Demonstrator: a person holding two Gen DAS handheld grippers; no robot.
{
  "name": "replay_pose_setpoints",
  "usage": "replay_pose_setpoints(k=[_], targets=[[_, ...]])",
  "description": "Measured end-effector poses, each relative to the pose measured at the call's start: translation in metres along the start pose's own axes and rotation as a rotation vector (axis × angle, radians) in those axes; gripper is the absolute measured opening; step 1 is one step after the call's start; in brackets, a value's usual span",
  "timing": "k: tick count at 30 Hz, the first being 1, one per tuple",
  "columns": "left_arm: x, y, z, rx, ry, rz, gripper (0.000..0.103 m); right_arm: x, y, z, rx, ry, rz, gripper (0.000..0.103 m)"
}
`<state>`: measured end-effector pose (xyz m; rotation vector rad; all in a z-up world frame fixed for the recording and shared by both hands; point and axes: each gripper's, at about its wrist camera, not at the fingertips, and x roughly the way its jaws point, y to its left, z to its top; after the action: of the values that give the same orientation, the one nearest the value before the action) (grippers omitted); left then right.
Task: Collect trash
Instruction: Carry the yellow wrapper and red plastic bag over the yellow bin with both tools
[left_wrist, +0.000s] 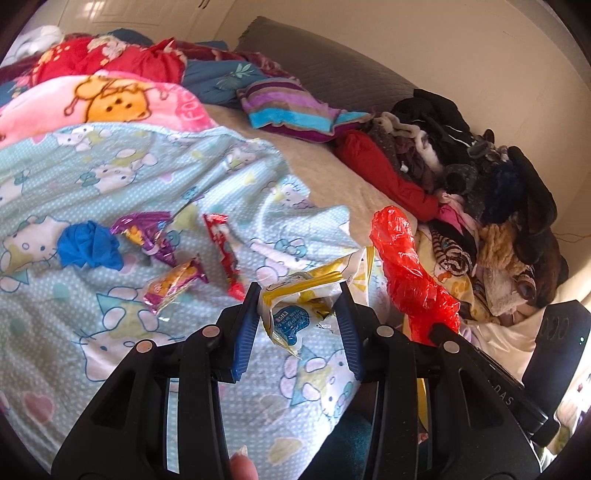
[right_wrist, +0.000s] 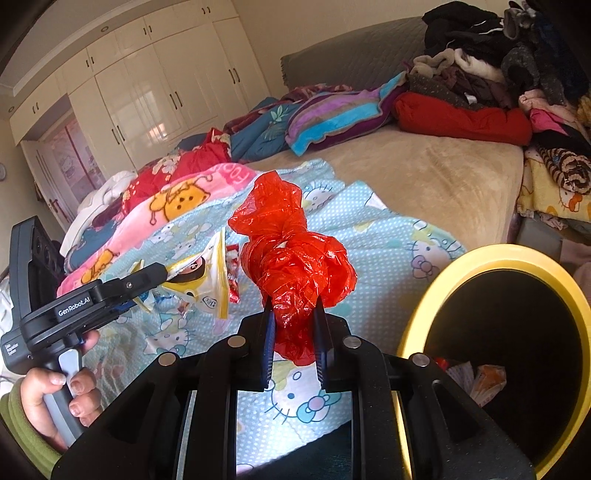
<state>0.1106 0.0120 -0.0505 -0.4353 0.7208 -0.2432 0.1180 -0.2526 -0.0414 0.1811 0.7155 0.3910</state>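
Trash is what I'm after, and most of it lies on the bed (left_wrist: 332, 173), on the light blue cat-print blanket (left_wrist: 110, 192) spread beyond both of my grippers. At the lower right of my right gripper (right_wrist: 294, 314) stands the yellow-rimmed bin (right_wrist: 436, 295), its dark inside already holding a few wrappers. That right gripper is clamped tight on a crumpled red plastic bag (right_wrist: 291, 258), which bunches up above the fingertips, clear of the blanket. My left gripper (left_wrist: 300, 291) is closed on a crushed yellow and white packet (left_wrist: 306, 295), pinched between the blue pads and held off the bedding; the red bag shows just to its right. Ahead and to the left of the left gripper, loose on the blanket, I see a blue crumpled wad (left_wrist: 90, 245), a purple foil wrapper (left_wrist: 149, 232), a long red wrapper (left_wrist: 223, 254) and, nearest the fingertips, a small orange and purple wrapper (left_wrist: 173, 286).
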Motion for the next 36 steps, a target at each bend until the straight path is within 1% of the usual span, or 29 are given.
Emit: replay_pose_setpoints(k=[14, 24, 36], targets=[[-0.006, -0.034, -0.004, 0.076, -0.014, -0.033, 0.033, -0.031, -0.023, 0.001, 0.044, -0.044, -0.039, 0.017], [-0.002, -0.054, -0.014, 0.123, 0.0, -0.055, 0.033, -0.048, -0.051, -0.003, 0.086, -0.057, -0.083, 0.017], [0.003, -0.081, -0.025, 0.178, 0.021, -0.088, 0.033, -0.066, -0.073, -0.005, 0.105, -0.073, -0.122, 0.017]])
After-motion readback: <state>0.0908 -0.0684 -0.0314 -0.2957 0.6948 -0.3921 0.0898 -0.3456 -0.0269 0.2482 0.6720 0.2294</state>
